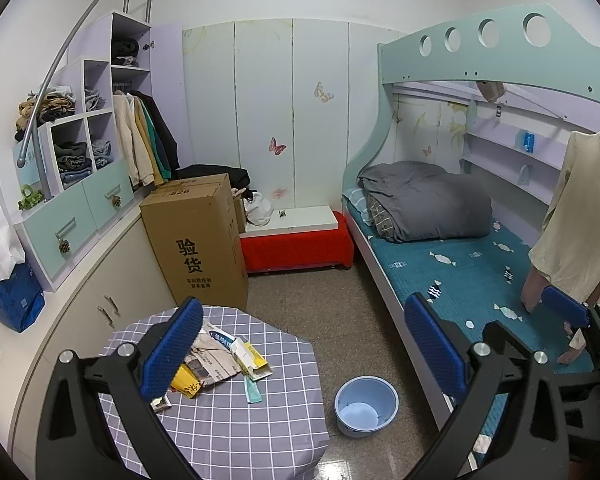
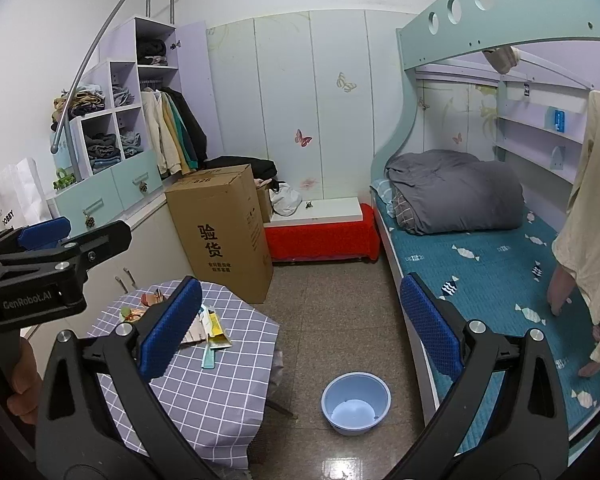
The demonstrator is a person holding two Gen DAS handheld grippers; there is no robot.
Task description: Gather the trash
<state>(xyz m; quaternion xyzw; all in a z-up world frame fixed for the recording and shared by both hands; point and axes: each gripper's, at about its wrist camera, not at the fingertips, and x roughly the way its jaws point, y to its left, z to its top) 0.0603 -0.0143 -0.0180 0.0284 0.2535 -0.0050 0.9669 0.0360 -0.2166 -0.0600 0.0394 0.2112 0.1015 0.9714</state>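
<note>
Trash [image 1: 224,360] litters the checked table [image 1: 236,420]; both grippers gape above.

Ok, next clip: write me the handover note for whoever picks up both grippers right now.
Left gripper: open, empty, raised above the table.
Right gripper: open, empty, also raised.
Trash pile (papers, yellow wrappers, a teal strip) lies on the checked tablecloth; more scraps sit near its far left corner.
Blue bin stands on the floor between table and bed, with no trash visible inside.
Done: nothing collected yet.
Left: pick up every piece and drop it in the bin.
</note>
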